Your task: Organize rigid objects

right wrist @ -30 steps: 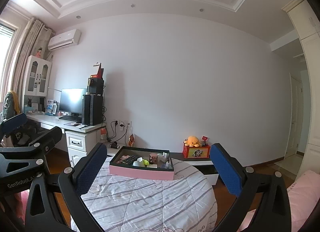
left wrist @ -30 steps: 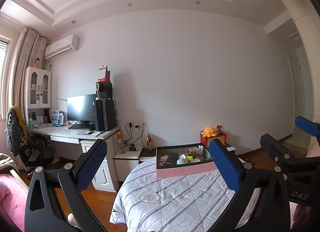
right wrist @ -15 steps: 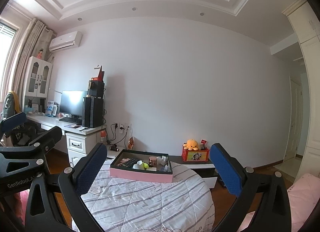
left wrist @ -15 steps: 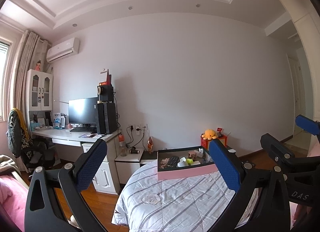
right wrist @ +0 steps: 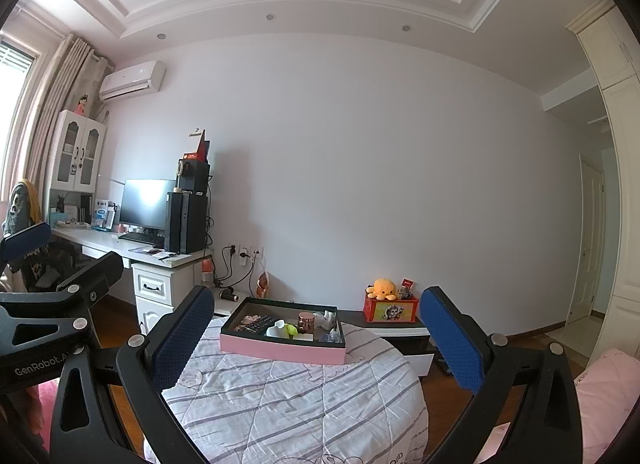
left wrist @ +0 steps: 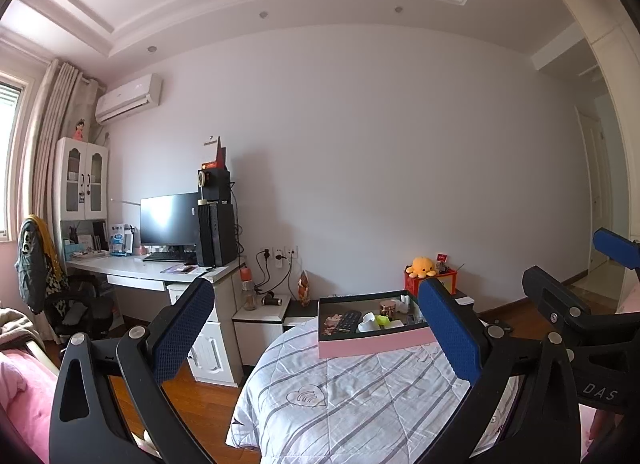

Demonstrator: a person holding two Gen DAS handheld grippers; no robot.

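A pink-sided box [left wrist: 370, 343] [right wrist: 280, 349] with a dark inside stands at the far end of a round table with a striped quilt [left wrist: 360, 396] [right wrist: 288, 404]. In it lie a black remote [left wrist: 349, 321] [right wrist: 262, 324], a copper jar [right wrist: 306, 322], a white piece and a yellow-green piece [right wrist: 291, 329]. My left gripper [left wrist: 316, 332] is open and empty, held well short of the box. My right gripper [right wrist: 316, 336] is open and empty too, also far back from the box.
A white desk [right wrist: 132, 252] with monitor and tower stands left. A low cabinet [right wrist: 400, 330] behind the table carries a red box [right wrist: 390, 310] with an orange plush octopus. Pink bedding [right wrist: 604, 392] lies right, and wooden floor surrounds the table.
Both views have tilted slightly upward, so the table and box sit lower in frame. Both grippers stay open and empty.
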